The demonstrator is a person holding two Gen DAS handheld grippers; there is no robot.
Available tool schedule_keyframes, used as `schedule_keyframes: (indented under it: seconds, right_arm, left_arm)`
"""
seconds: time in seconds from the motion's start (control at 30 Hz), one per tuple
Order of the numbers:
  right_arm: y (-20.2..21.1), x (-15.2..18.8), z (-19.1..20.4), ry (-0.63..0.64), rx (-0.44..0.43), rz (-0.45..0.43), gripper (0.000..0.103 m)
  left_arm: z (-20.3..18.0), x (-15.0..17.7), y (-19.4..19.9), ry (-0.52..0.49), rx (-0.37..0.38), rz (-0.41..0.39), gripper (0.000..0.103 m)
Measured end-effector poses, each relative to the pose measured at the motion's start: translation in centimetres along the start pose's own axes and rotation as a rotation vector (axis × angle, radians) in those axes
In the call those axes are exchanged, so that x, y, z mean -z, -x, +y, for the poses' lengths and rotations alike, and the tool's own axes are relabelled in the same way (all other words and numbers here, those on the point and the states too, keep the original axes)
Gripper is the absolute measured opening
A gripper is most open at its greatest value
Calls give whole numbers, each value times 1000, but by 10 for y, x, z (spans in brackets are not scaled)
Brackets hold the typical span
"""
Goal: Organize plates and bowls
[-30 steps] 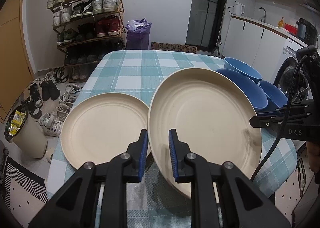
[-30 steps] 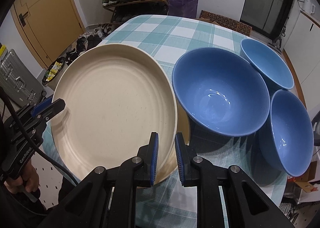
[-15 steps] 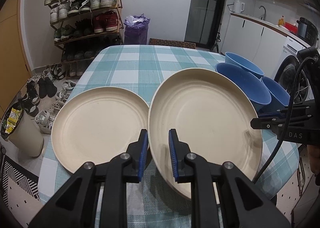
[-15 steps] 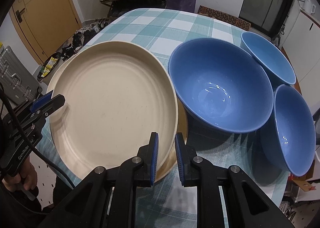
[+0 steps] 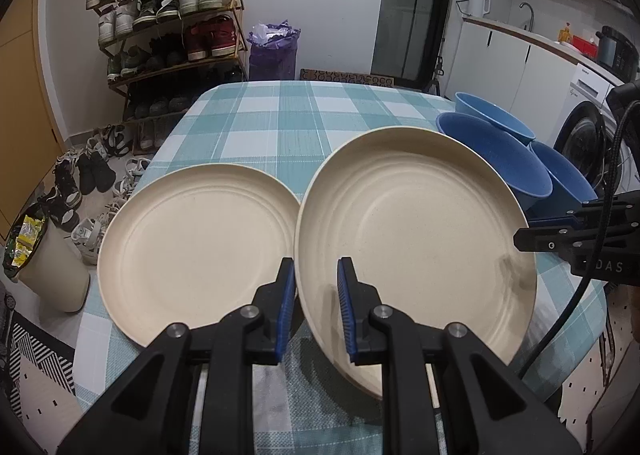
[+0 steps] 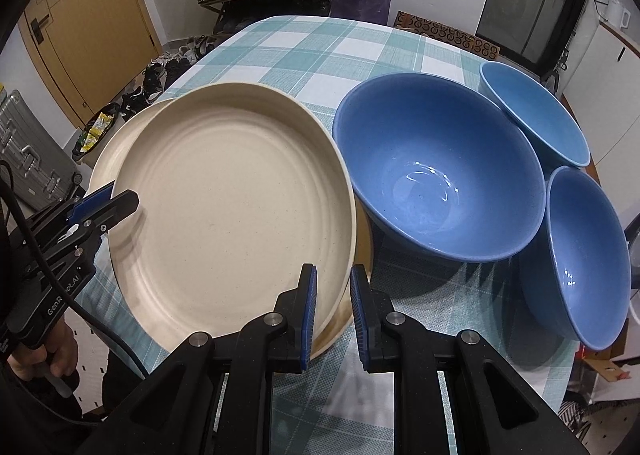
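While both grippers clamp opposite edges of one cream plate, the table [image 5: 280, 123] under its teal-and-white checked cloth carries everything else in view. The held plate [image 5: 416, 223] is tilted, its right side raised off the cloth, and sits at the near middle of the table. A second cream plate [image 5: 196, 247] lies flat just to its left, rims almost touching in the left wrist view; from the right wrist view the held plate [image 6: 232, 199] overlaps it and only a sliver of its rim shows on the far left.

The largest blue bowl [image 6: 436, 171] stands just right of the held plate, tipped slightly. Two smaller blue bowls sit against it: one at the far right [image 6: 536, 111], one at the near right [image 6: 588, 255], leaning steeply at the table's edge.

The left gripper [image 5: 316, 303] has its jaws narrow, closed on the near-left rim of the held plate, blue pads either side of the edge. The right gripper [image 6: 333, 307] is likewise narrow, pinching the plate's near-right rim. A hand [image 6: 44, 351] grips the left tool's handle at the lower left of the right wrist view.

Off the table to the far left: a shoe rack [image 5: 168, 23] and a bin [image 5: 52, 267].
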State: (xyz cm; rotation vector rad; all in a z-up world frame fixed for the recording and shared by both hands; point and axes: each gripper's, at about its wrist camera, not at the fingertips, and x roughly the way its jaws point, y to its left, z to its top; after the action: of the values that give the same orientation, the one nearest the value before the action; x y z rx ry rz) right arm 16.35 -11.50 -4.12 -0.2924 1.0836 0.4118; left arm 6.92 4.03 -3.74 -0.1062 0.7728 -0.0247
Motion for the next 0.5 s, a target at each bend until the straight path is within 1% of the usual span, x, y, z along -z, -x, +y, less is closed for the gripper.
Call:
schedule_keyframes:
  seconds: [0.5]
  right_arm:
    - [-3,5,3,12,13,2,17]
  left_arm:
    - [1,3,-10,2,-6,27,18]
